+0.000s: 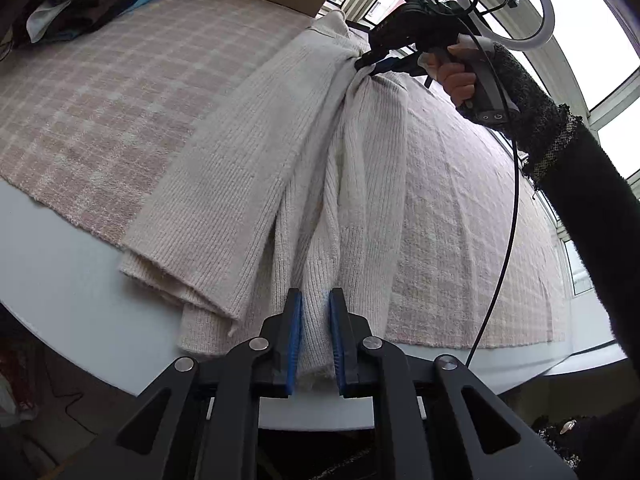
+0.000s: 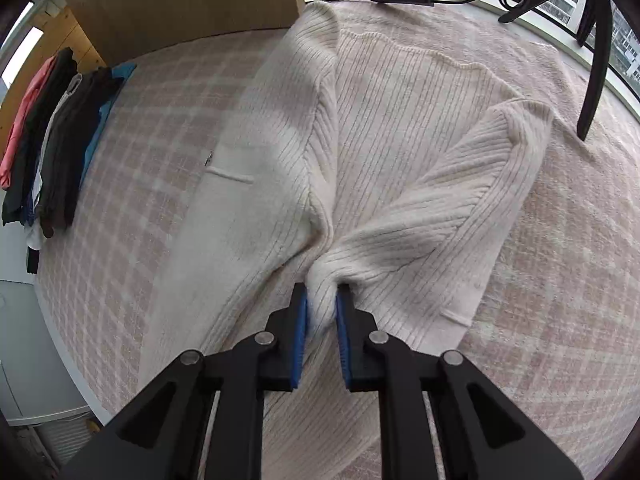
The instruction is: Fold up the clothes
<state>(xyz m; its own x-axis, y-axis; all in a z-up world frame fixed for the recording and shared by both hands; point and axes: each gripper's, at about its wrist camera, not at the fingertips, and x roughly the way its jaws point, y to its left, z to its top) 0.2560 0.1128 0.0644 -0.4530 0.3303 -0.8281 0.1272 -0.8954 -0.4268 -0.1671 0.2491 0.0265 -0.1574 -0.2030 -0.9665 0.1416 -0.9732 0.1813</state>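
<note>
I see my left gripper (image 1: 315,336) clamping the cream ribbed knit sweater (image 1: 280,184) at its hem. My right gripper (image 2: 322,320) has its fingers pinched on bunched sweater fabric, above the pink checked cloth (image 2: 560,280).

Cream ribbed knit sweater (image 2: 384,128): cream, ribbed
Pink-and-white checked woven cloth (image 2: 560,260): pale pink, white plaid
Gripper pads (image 1: 295,340): blue
Folded clothes pile (image 2: 60,140): black, brown, teal, coral

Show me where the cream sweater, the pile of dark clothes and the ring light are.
cream sweater (image 2: 400,128): right wrist view, ribbed back panel.
pile of dark clothes (image 2: 60,148): right wrist view, dark top garment.
ring light (image 1: 548,16): left wrist view, white rim.
</note>
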